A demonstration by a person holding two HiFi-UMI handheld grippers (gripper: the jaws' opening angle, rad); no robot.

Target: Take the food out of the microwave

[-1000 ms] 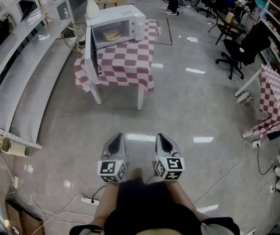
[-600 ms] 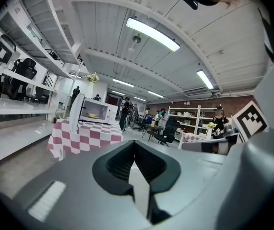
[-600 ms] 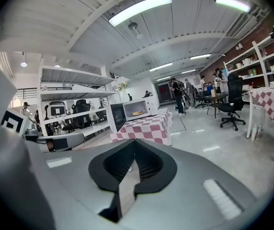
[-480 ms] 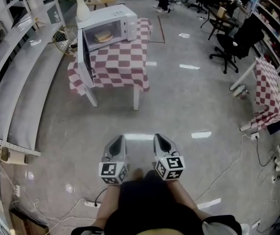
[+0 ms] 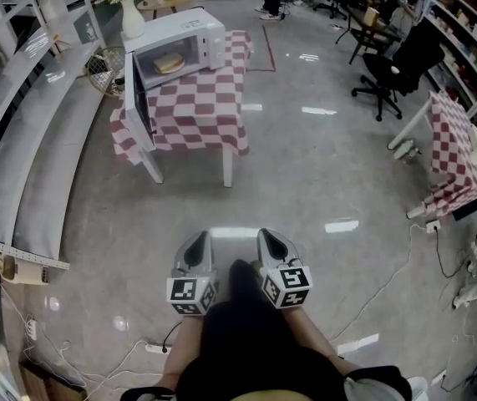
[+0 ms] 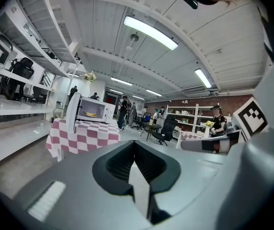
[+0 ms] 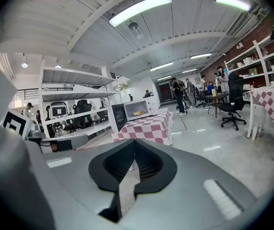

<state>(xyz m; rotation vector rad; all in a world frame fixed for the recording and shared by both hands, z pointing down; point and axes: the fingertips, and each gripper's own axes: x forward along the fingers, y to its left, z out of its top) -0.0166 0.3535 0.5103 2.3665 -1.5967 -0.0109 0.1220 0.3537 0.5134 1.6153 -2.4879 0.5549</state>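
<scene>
Approach seemed the step in hand. Head view: food (image 5: 169, 62) sat inside the open microwave (image 5: 190, 25) at the surface's (image 5: 196, 111) far edge, well apart from both grippers. Left gripper view: left gripper (image 6: 135, 158) pressed together, empty. Right gripper view: right gripper (image 7: 133, 168) likewise. Next called for closing in and spreading one gripper.

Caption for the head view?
Shut left gripper and right gripper held well short of the open microwave with food, on a checkered table.

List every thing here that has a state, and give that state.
microwave door: swung open.
food: inside the microwave, not yet taken out.
left gripper: shut, nothing between its jaws.
right gripper: shut, nothing between its jaws.
</scene>
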